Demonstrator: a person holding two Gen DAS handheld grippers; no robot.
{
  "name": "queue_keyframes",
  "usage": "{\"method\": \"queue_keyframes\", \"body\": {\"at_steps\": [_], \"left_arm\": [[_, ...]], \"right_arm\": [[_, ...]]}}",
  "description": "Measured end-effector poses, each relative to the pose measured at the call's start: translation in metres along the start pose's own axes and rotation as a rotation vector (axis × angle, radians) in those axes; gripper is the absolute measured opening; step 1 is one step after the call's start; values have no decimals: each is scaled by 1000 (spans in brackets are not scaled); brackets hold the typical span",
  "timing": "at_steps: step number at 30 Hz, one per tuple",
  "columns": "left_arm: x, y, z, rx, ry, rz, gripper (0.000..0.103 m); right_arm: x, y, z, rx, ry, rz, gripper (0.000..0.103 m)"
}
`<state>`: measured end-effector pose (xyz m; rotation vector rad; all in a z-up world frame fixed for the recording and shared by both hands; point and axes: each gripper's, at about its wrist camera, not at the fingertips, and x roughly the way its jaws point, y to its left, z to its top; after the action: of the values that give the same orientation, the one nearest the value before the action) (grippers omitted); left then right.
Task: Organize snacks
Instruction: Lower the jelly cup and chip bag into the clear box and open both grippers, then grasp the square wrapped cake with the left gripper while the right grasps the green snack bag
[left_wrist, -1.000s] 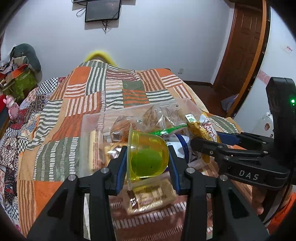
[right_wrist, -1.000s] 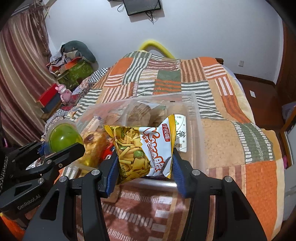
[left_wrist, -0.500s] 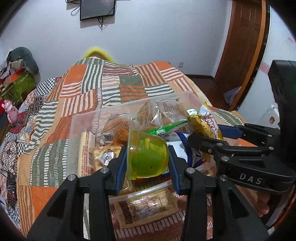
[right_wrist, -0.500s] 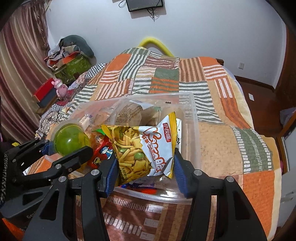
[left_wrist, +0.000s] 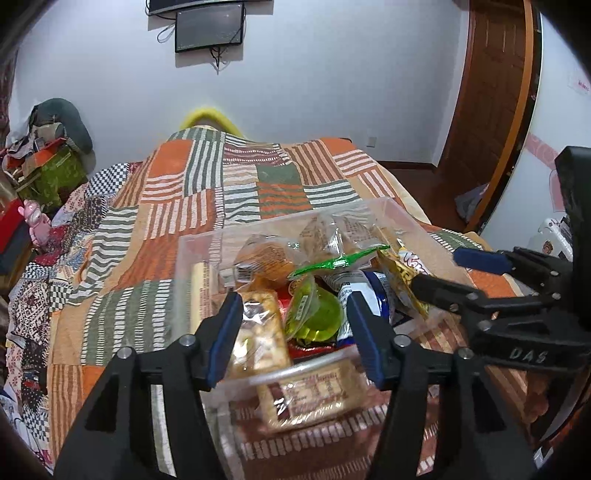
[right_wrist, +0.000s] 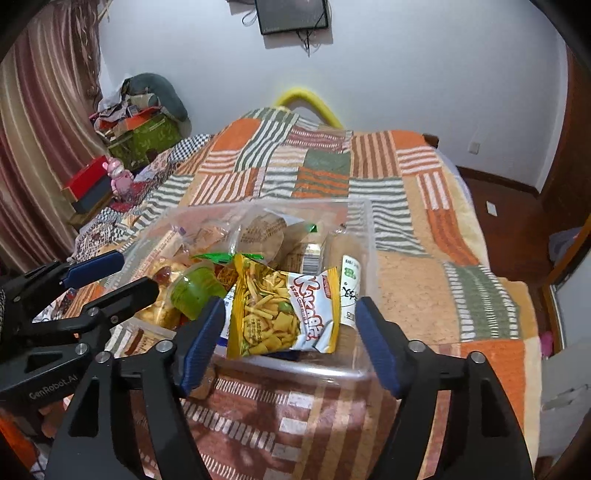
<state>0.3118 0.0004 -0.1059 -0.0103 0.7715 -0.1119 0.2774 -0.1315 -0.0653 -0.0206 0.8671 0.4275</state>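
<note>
Clear plastic bin (right_wrist: 364, 236) on the bed: nearly full, holding green jelly cup (left_wrist: 314, 314) and yellow chip bag (right_wrist: 284, 314). Left claw (left_wrist: 295, 328) and right claw (right_wrist: 288, 339) both opening, pads clear of each. Remaining: one cracker packet (left_wrist: 310, 398) outside, against the bin's near wall.

I see a green jelly cup (left_wrist: 317, 309), a yellow-and-white chip bag (right_wrist: 284, 314), and an orange, green and white striped patchwork blanket (right_wrist: 369, 173).
</note>
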Motion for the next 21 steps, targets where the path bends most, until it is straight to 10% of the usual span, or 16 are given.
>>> {"method": "queue_keyframes", "body": {"at_steps": [21], "left_arm": [[-60, -5, -78, 4, 46, -12, 83]], "right_arm": [[-36, 1, -82, 21, 103, -26, 75]]}}
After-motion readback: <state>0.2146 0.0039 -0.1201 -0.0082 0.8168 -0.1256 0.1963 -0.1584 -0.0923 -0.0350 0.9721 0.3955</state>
